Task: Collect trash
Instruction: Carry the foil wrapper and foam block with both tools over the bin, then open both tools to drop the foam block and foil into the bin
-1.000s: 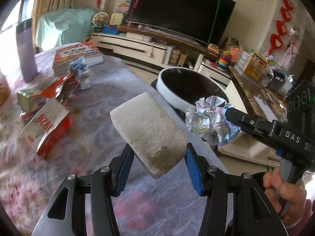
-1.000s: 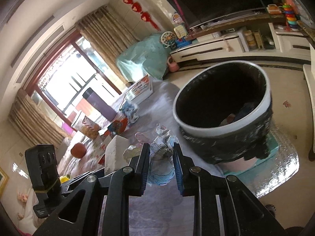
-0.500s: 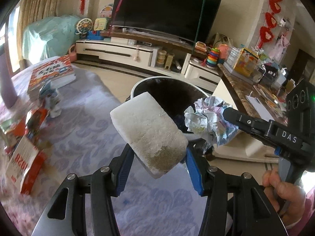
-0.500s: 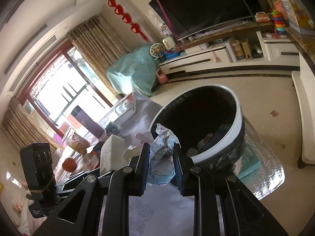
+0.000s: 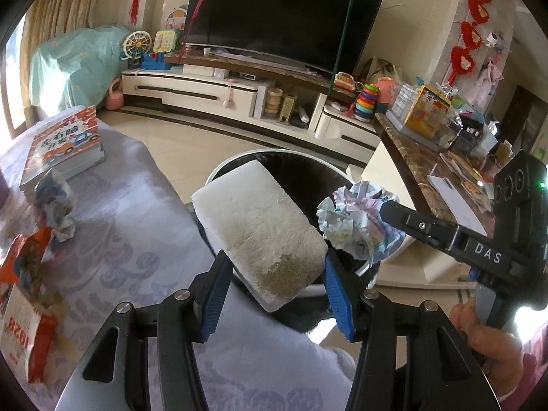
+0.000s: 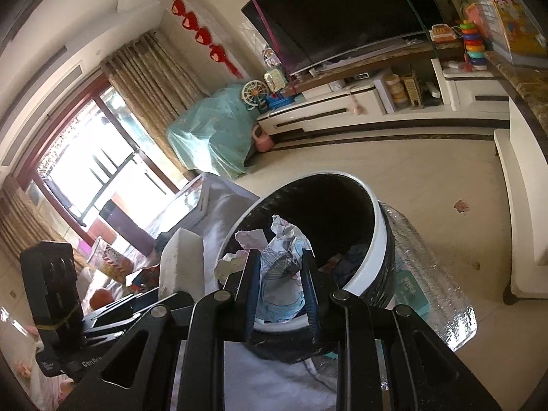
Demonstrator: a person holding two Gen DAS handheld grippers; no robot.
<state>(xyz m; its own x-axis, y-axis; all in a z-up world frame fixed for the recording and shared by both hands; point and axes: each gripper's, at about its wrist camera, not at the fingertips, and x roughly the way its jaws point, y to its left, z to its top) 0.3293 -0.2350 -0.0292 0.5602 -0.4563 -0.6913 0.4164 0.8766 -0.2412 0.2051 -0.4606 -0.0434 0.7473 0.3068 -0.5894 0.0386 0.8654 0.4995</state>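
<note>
My left gripper (image 5: 274,274) is shut on a white foam block (image 5: 257,229) with a dirty brown patch, held at the near rim of the round trash bin (image 5: 219,171). My right gripper (image 6: 281,274) is shut on a crumpled paper ball (image 6: 281,274), held over the bin's (image 6: 380,239) near edge. The right gripper's fingers (image 5: 424,227) and the paper ball (image 5: 352,222) show at right in the left wrist view. The foam block (image 6: 181,260) shows at left in the right wrist view. The bin is black inside with a white rim and holds some trash.
A table with a lilac cloth (image 5: 130,226) lies left of the bin, with a book stack (image 5: 65,147), a crumpled wrapper (image 5: 54,205) and a red carton (image 5: 24,308). A TV stand (image 5: 239,92) is behind. A brown counter (image 5: 428,157) stands right.
Both grippers moved forward and right from over the table toward the bin, each still holding its item. The bin is now closer and partly under both items.
</note>
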